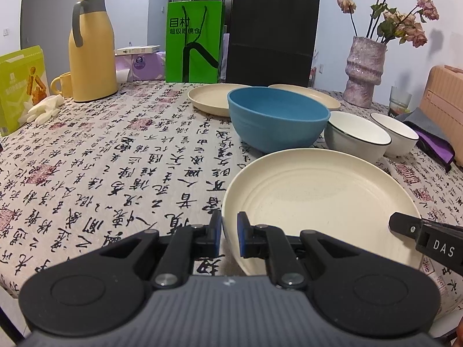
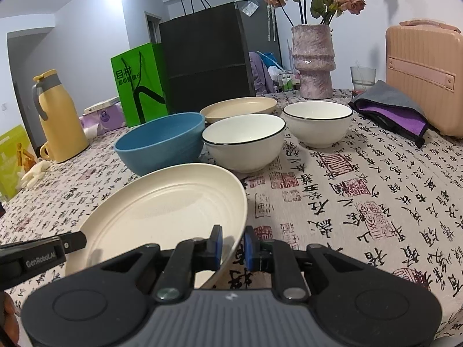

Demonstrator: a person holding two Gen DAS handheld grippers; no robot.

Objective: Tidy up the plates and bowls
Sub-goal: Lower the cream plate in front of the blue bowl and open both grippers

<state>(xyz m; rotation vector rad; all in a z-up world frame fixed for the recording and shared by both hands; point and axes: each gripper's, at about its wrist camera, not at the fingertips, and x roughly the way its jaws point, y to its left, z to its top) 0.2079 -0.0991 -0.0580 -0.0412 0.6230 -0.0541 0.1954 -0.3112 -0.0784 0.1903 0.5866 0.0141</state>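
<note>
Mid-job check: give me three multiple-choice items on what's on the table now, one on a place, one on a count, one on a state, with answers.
1. The blue bowl sits where?
A. beyond the near plate
B. inside a white bowl
C. on the suitcase

2. How many white bowls?
A. one
B. two
C. four

3. How is the near plate?
A. flat and untouched
B. upside down
C. both tools grip its rim

Answers:
1 A, it stands just past the plate.
2 B, a second stands beside the first.
3 C, left tool and right tool pinch opposite edges.
</note>
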